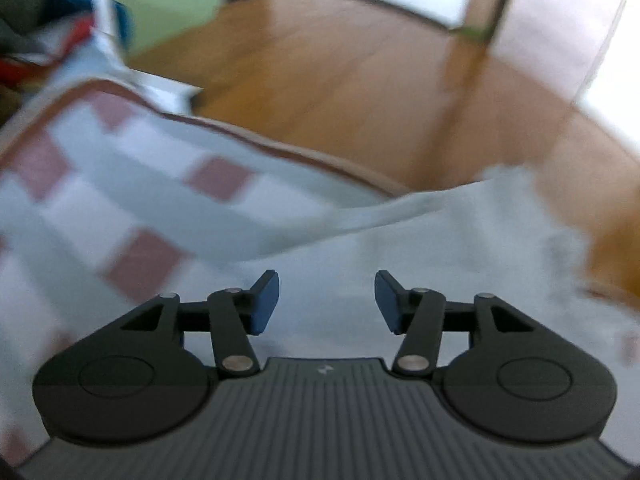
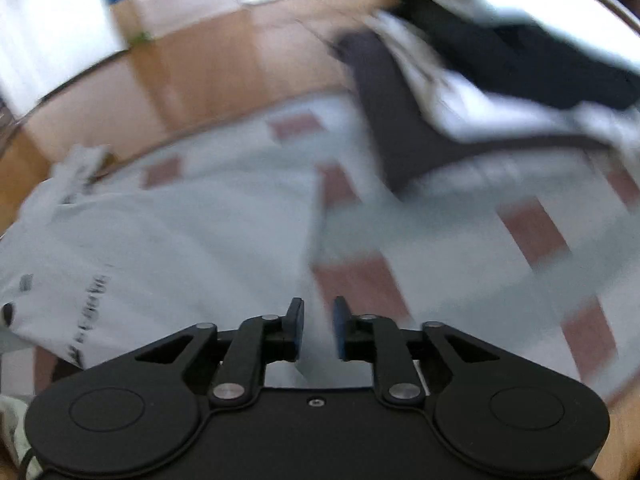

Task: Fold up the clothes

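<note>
A pale grey-white garment (image 1: 420, 248) lies spread on a checked cloth (image 1: 120, 184) with red-brown squares. My left gripper (image 1: 327, 302) hovers over the garment, open, with nothing between its blue pads. In the right wrist view the same pale garment (image 2: 168, 240), with dark print near its left edge, lies at the left on the checked cloth (image 2: 460, 248). My right gripper (image 2: 318, 328) stands above the garment's right edge, its pads a narrow gap apart and holding nothing. Both views are blurred by motion.
A heap of dark and white clothes (image 2: 480, 60) lies at the far right of the cloth. Wooden floor (image 1: 360, 80) runs beyond the cloth's edge. A green object (image 1: 160, 0) and red and blue items (image 1: 60, 40) sit at the far left.
</note>
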